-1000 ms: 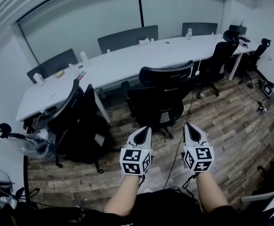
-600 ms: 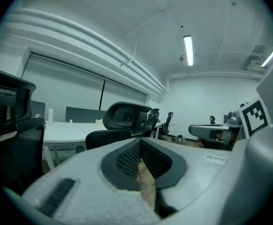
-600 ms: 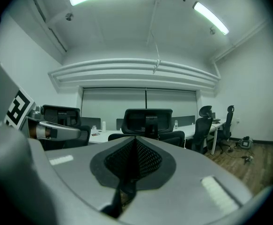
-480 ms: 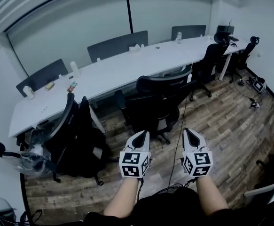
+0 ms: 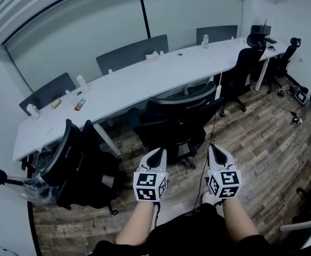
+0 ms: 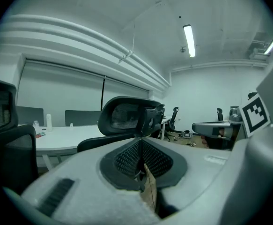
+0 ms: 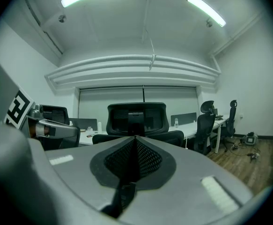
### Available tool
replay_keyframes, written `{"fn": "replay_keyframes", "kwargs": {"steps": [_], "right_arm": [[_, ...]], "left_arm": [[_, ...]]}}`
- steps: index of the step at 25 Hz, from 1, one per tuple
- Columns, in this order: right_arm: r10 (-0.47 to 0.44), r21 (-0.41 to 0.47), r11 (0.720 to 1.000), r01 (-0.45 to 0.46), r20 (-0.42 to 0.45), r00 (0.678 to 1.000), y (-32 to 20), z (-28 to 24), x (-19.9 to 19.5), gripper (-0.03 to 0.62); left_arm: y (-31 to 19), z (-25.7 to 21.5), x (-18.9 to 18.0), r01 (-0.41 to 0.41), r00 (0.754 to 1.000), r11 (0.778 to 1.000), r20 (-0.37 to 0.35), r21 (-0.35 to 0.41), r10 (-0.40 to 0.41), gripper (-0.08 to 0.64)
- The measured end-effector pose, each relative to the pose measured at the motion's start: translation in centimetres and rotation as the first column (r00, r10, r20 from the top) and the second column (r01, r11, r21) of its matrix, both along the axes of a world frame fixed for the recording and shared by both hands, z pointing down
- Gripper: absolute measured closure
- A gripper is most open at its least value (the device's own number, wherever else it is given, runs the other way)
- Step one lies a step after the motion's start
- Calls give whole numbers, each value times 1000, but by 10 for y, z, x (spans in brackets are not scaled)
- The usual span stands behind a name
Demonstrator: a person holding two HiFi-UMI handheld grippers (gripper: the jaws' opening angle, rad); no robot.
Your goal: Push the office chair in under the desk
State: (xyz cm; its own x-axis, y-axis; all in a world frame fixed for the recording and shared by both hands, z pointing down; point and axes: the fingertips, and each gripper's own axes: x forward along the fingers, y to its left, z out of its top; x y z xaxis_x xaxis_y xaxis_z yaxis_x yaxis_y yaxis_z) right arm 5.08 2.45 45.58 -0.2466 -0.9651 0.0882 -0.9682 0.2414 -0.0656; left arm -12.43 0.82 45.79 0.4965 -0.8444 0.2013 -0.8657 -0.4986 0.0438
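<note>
Black and mesh-backed, the office chair [image 5: 176,121] stands in the head view at the long white desk's [image 5: 128,84] near edge, just ahead of the left gripper [image 5: 160,152] and right gripper [image 5: 213,148], whose cubes [image 5: 149,186] bear square black-and-white markers, while the left gripper view, then the right, shows ribbed dark pads [image 6: 127,156] pressed together on nothing.

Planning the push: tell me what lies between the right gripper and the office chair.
In the head view, only wood floor and a thin black cable running along it separate the right gripper from the office chair.
</note>
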Motion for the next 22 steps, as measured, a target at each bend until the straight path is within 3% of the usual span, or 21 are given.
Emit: {"fn": "replay_keyframes", "kwargs": {"steps": [6, 13, 16, 19, 22], "right_arm": [[-62, 11, 998, 62, -2, 998, -76, -9, 43, 571], [-218, -19, 976, 218, -40, 975, -137, -7, 64, 546], [-329, -36, 944, 328, -45, 943, -150, -2, 60, 527], [-465, -48, 885, 464, -39, 884, -156, 3, 44, 496], [-544, -60, 839, 541, -82, 835, -163, 11, 31, 475]], "left_arm": [[-61, -9, 32, 39, 999, 999, 37, 5, -39, 523], [-105, -10, 72, 55, 996, 998, 75, 15, -56, 451], [-116, -4, 91, 55, 996, 998, 71, 5, -55, 417], [-127, 6, 104, 75, 994, 997, 77, -7, -74, 394], [-133, 17, 107, 124, 988, 992, 99, -16, -121, 383]]}}
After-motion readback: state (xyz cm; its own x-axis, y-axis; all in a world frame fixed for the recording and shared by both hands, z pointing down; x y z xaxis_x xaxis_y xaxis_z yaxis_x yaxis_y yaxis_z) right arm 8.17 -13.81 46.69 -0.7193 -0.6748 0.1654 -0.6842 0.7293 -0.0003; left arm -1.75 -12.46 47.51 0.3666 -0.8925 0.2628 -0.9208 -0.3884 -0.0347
